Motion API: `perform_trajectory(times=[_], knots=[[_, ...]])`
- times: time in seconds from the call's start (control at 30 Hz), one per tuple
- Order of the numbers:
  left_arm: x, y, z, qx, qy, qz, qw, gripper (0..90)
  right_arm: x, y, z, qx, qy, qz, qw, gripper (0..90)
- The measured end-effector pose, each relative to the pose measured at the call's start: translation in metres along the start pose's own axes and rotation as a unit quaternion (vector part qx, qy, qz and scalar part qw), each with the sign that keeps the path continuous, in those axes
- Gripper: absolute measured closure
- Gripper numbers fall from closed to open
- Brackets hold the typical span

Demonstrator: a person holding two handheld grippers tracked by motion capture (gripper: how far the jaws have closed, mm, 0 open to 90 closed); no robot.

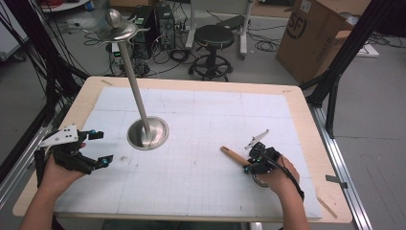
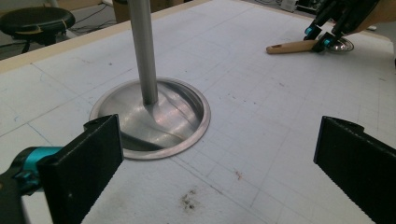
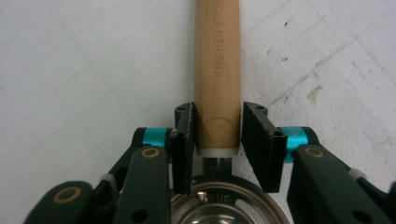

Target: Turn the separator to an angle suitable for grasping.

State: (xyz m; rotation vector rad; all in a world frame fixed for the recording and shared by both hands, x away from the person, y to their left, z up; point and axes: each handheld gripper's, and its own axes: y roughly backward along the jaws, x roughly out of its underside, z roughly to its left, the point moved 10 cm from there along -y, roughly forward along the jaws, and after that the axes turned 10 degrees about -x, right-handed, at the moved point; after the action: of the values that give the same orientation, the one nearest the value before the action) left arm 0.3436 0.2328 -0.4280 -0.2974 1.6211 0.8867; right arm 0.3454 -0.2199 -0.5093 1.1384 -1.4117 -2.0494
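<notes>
My right claw [image 3: 217,135] clamps the wooden-handled strainer [image 1: 234,156] lying at five o'clock on the desk [image 1: 201,88], not yet lifted; my left claw [image 2: 219,158] waits released beside the steel stand [image 1: 147,132].

I see a pale wooden desk [image 1: 306,120] covered with a white gridded mat [image 1: 201,120]. Behind it lies a grey floor [image 1: 383,105] strewn with black cables [image 1: 177,55]. A black round stool [image 1: 214,37] stands just past the desk's far edge, with dark computer towers [image 1: 153,21] to its left. A large brown cardboard box [image 1: 316,36] sits at the far right, beside black frame struts [image 1: 344,52]. A metal rail [image 1: 342,158] runs along the desk's right side. The lighting is even and soft.
</notes>
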Motion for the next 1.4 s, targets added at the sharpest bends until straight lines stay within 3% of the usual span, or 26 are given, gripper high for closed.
perform_trajectory(times=[0.4,0.5,0.63,0.7,0.83,0.97,1.0,1.03,1.07,1.2,1.4], knots=[[0.001,0.001,-0.004,0.003,-0.003,0.002,1.0000,2.0,0.000,0.000,0.001,-0.002,-0.003,0.001,1.0000,68.5],[0.001,0.001,-0.004,0.004,-0.003,0.002,1.0000,2.0,0.000,0.001,0.000,-0.011,-0.005,-0.010,0.9999,68.6],[0.000,0.000,-0.003,0.003,0.000,0.000,1.0000,2.0,-0.004,0.007,-0.005,-0.005,0.003,-0.035,0.9994,68.6],[0.001,0.000,-0.002,0.003,-0.001,0.001,1.0000,2.0,-0.011,0.016,-0.004,-0.013,0.007,-0.075,0.9971,68.6],[0.000,-0.001,-0.002,0.002,0.001,0.001,1.0000,2.0,-0.015,0.023,-0.002,-0.016,0.011,-0.102,0.9946,68.6],[-0.002,0.000,-0.003,0.004,0.002,-0.004,1.0000,2.0,-0.022,0.033,0.002,-0.024,0.018,-0.143,0.9893,68.6],[-0.003,0.000,-0.003,0.005,0.001,-0.005,1.0000,2.0,-0.022,0.033,0.002,-0.024,0.018,-0.143,0.9893,68.6],[-0.003,-0.001,-0.003,0.004,0.001,-0.006,1.0000,2.0,-0.025,0.038,0.004,-0.029,0.020,-0.163,0.9860,68.6],[-0.003,-0.001,-0.003,0.004,0.002,-0.006,1.0000,2.0,-0.025,0.038,0.004,-0.029,0.020,-0.163,0.9860,68.6],[-0.004,-0.004,-0.002,0.005,0.001,-0.005,1.0000,2.0,-0.027,0.045,0.006,-0.042,0.019,-0.191,0.9805,68.6],[-0.005,-0.005,-0.003,0.006,0.002,-0.005,1.0000,2.0,-0.026,0.049,0.007,-0.041,0.019,-0.204,0.9778,68.5]])
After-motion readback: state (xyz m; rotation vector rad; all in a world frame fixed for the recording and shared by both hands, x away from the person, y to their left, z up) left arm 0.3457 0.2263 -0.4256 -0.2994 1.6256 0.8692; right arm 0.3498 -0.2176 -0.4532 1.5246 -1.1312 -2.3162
